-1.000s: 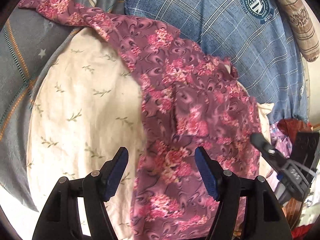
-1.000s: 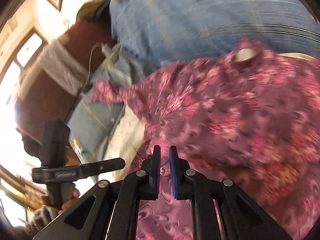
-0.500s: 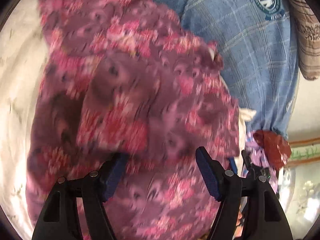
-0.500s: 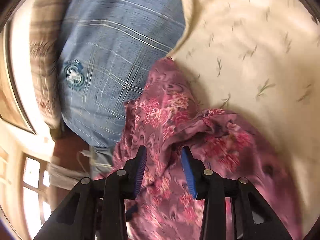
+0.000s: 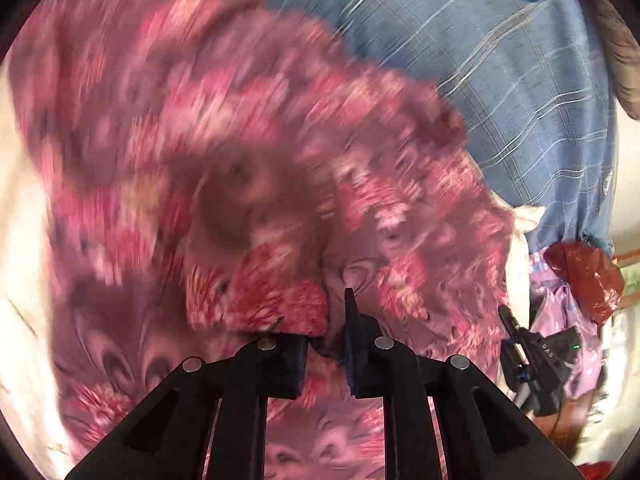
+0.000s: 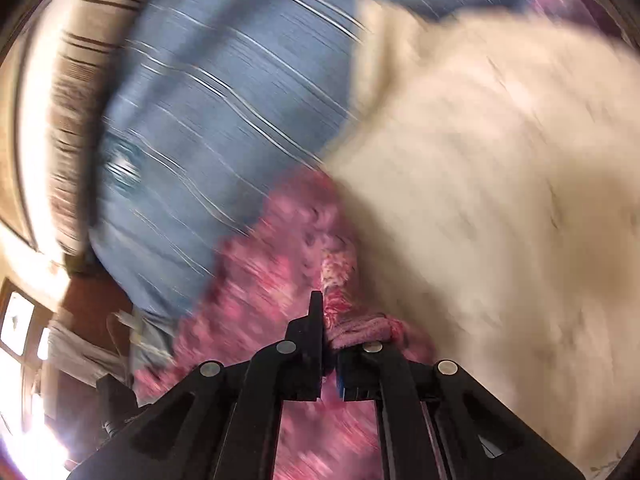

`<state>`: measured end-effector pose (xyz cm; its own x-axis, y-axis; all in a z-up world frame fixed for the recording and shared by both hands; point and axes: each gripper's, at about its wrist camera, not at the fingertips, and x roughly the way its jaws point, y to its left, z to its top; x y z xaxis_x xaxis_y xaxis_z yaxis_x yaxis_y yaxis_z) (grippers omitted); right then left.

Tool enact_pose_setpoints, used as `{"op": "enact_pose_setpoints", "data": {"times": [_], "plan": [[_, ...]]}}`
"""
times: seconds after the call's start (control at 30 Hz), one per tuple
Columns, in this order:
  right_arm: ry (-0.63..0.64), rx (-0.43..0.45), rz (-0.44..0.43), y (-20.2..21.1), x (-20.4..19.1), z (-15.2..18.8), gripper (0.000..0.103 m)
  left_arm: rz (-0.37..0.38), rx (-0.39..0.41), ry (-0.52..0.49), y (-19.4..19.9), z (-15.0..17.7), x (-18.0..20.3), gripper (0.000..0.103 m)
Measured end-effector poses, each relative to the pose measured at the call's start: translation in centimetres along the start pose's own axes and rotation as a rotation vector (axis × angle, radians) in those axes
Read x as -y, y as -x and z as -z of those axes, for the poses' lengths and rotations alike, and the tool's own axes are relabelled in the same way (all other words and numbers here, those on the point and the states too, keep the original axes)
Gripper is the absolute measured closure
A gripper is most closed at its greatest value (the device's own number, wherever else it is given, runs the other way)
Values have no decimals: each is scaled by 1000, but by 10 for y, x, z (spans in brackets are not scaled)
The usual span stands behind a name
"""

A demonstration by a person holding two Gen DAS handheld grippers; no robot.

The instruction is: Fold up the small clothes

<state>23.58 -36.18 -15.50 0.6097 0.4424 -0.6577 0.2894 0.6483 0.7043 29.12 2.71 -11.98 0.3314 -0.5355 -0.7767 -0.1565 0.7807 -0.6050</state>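
A: Where is the garment?

B: The floral garment (image 5: 248,152) fills most of the left wrist view, bunched and blurred, lying over a cream sheet (image 5: 20,240) with a blue plaid cloth (image 5: 520,80) beyond it to the upper right

A: And the left tool?

B: The left tool (image 5: 326,344) has its fingers drawn close together with a fold of the garment pinched between them; fabric bulges over the left finger, and the right fingertip (image 5: 350,308) stands clear above the cloth

A: The right one?

B: The right tool (image 6: 330,344) is nearly closed on a twisted edge of the same garment (image 6: 256,280), which bunches over its right finger. In that view the cream sheet (image 6: 500,184) lies to the right and the blue plaid cloth (image 6: 224,120) to the upper left, a brown striped cloth (image 6: 68,92) past it

A: Anything else around?

B: In the left view the right tool (image 5: 528,352) shows at the lower right edge, near a dark red bag (image 5: 584,276) and some lilac fabric (image 5: 556,312). Both views are smeared, so finer detail is hard to tell
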Motion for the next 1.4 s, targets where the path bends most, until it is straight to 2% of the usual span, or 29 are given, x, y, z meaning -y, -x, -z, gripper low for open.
{"op": "enact_pose_setpoints", "data": {"times": [0.1,0.17,0.23,0.27,0.3,0.33,0.4,0.47,0.5,0.57,0.6,0.63,0.67,0.7,0.73,0.77,0.83,0.87,0.93,0.97,1.0,1.03,1.1,1.17,1.23,1.3,1.33,1.37,1.4], "plan": [[-10,-4,-30,20,0,9,91,45,1,-10,22,3,-6,85],[49,9,-36,42,-14,9,89,71,34,-57,49,6,-7,77],[125,66,-37,65,-32,4,88,71,92,-102,74,4,-5,52],[152,93,-41,74,-37,-3,85,66,116,-116,84,6,-4,44],[174,111,-41,78,-43,-8,72,51,150,-133,93,2,0,28],[195,127,-32,80,-50,-17,56,31,169,-148,96,-5,4,21],[217,99,-12,59,-65,-38,46,-25,158,-160,90,-19,8,21],[252,50,19,33,-77,-54,46,-67,95,-135,65,-30,8,22],[272,42,60,20,-84,-60,46,-76,52,-108,47,-37,7,23],[322,45,134,-12,-91,-70,46,-67,-12,-64,23,-43,3,29],[321,25,139,-28,-91,-73,46,-60,-23,-54,16,-44,3,39],[319,-3,152,-44,-88,-75,46,-58,-20,-45,11,-46,4,55],[320,-30,175,-57,-86,-76,46,-52,-12,-52,7,-49,8,61],[327,-61,188,-68,-84,-75,55,-47,-4,-67,6,-51,15,75],[353,-87,187,-76,-89,-77,102,-41,17,-84,9,-54,22,83],[393,-52,162,-71,-99,-79,97,-39,54,-100,9,-58,25,84],[441,72,106,-52,-110,-85,100,-86,138,-136,14,-63,32,84],[434,76,130,-53,-108,-89,100,-161,174,-155,10,-68,34,84],[418,-17,267,-76,-93,-96,100,-250,146,-141,-8,-72,28,84],[408,-64,327,-86,-83,-96,99,-252,105,-119,-17,-71,22,84],[388,-83,336,-88,-77,-95,98,-231,107,-112,-17,-68,19,84],[351,-65,302,-78,-73,-93,93,-221,113,-125,-11,-64,21,84],[297,11,193,-45,-73,-88,93,-179,105,-135,1,-59,24,84],[298,37,82,-14,-79,-77,93,-128,138,-129,26,-51,24,82],[326,18,11,8,-86,-57,92,-89,179,-141,49,-40,24,59],[335,-14,-9,19,-80,-31,91,-97,190,-158,50,-29,27,51],[332,-29,-3,20,-73,-22,91,-113,167,-164,44,-24,25,51],[330,-51,58,14,-62,-10,92,-133,130,-162,33,-21,22,51],[326,-93,161,1,-50,0,90,-153,84,-148,21,-18,17,53]]}}
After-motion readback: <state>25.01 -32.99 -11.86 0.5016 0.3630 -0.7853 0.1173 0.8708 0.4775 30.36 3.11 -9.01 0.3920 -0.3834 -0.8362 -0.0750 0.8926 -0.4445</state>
